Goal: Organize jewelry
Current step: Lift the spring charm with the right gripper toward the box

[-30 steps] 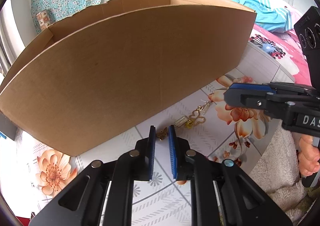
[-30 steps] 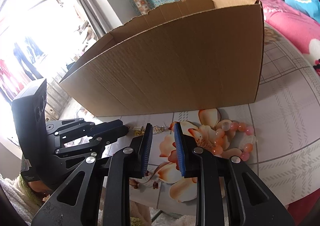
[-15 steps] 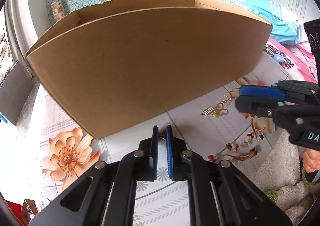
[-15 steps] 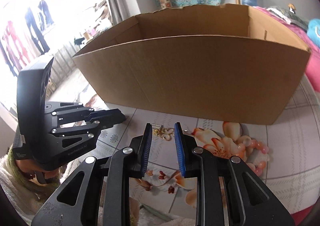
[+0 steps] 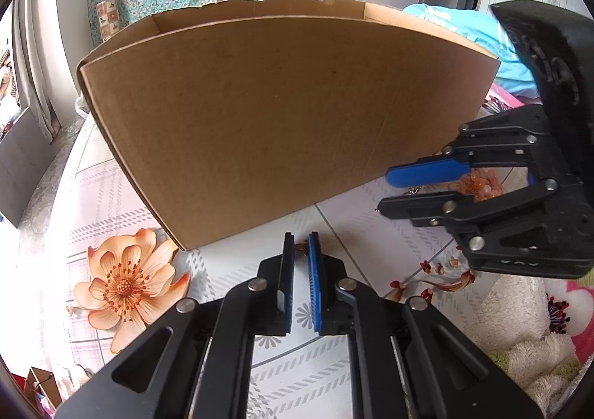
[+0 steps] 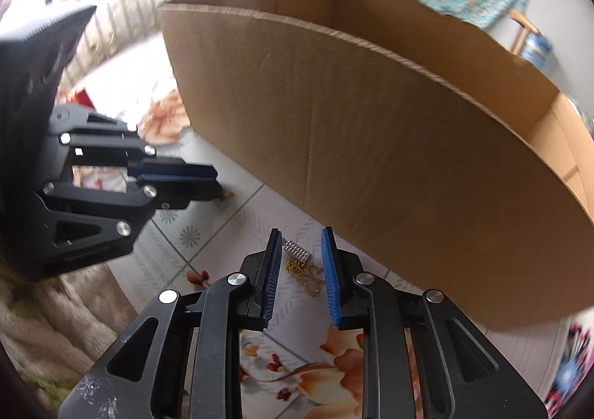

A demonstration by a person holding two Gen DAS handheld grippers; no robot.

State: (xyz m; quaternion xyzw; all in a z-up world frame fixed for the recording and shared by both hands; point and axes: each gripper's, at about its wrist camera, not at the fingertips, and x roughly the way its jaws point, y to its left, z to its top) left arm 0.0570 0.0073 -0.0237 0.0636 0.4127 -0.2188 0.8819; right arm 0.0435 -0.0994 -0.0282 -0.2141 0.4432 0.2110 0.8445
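Observation:
A big open cardboard box [image 5: 282, 114] stands on the flowered tabletop; it also shows in the right wrist view [image 6: 371, 137]. My left gripper [image 5: 300, 244] is shut on a small gold piece of jewelry [image 5: 300, 245], held just above the table near the box's front wall; the piece sticks out of its fingertips in the right wrist view [image 6: 224, 193]. My right gripper [image 6: 299, 244] is open, its fingers on either side of a gold and silver pendant [image 6: 302, 265] lying on the table. An orange bead bracelet [image 5: 479, 185] lies behind the right gripper.
The tabletop [image 5: 356, 218] has a tile and flower print. A fluffy cream cloth [image 5: 512, 315] lies at the right front edge, and bedding [image 5: 464, 25] is behind the box.
My left gripper has closed tighter on the small gold piece. My right gripper has moved in and down over the gold pendant, which now lies between its open fingers.

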